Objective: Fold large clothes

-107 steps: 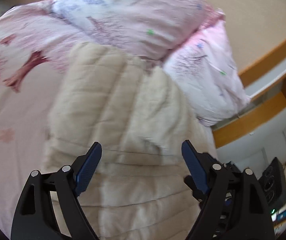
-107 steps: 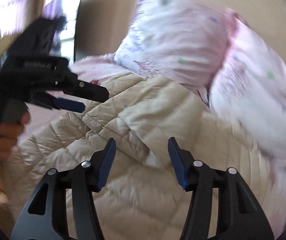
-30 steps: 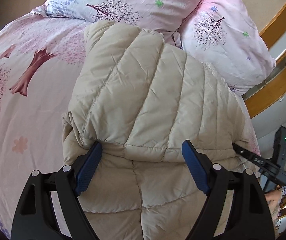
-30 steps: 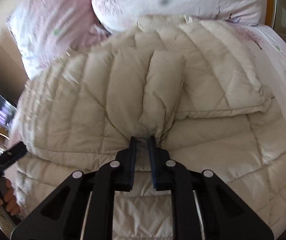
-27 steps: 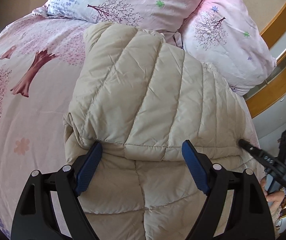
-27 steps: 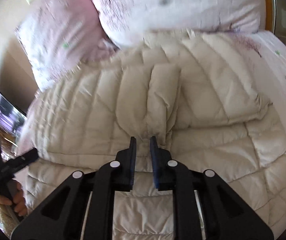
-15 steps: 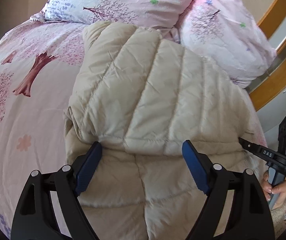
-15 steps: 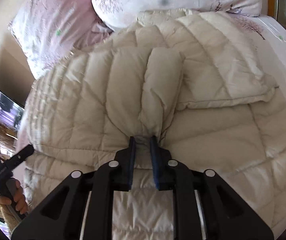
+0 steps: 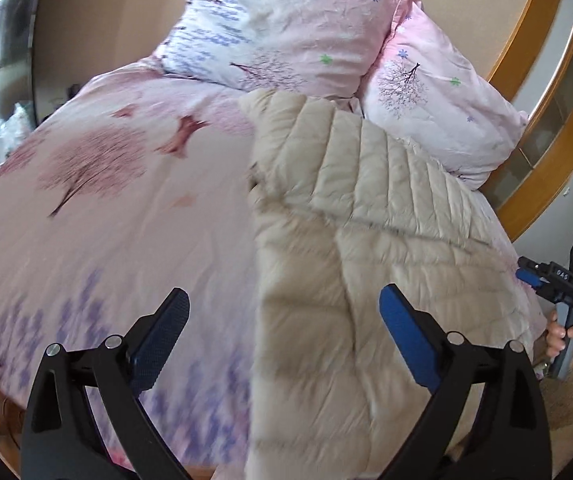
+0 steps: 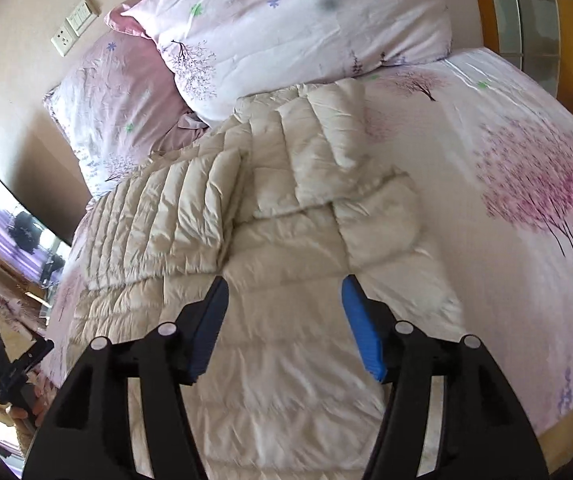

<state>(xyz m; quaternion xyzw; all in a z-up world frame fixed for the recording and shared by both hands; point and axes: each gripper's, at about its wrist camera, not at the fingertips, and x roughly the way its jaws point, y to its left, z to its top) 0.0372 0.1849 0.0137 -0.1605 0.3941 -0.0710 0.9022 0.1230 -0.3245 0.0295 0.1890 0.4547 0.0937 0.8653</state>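
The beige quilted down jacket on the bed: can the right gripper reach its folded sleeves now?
Probably yes. The right gripper hangs over the beige quilted down jacket with jaws opening, nothing between them, and nothing covers the folded sleeves.

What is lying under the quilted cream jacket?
The jacket lies on a pink tree-print bedspread, its top end against two pillows. Whatever sits beneath its folded sleeves is covered.

A bed (image 9: 106, 220) with a pink tree-print cover fills the room, two matching pillows (image 10: 306, 20) at its head against a beige wall (image 10: 18, 92) bearing a socket plate (image 10: 74, 24). Wooden framing (image 9: 538, 120) stands beside it.
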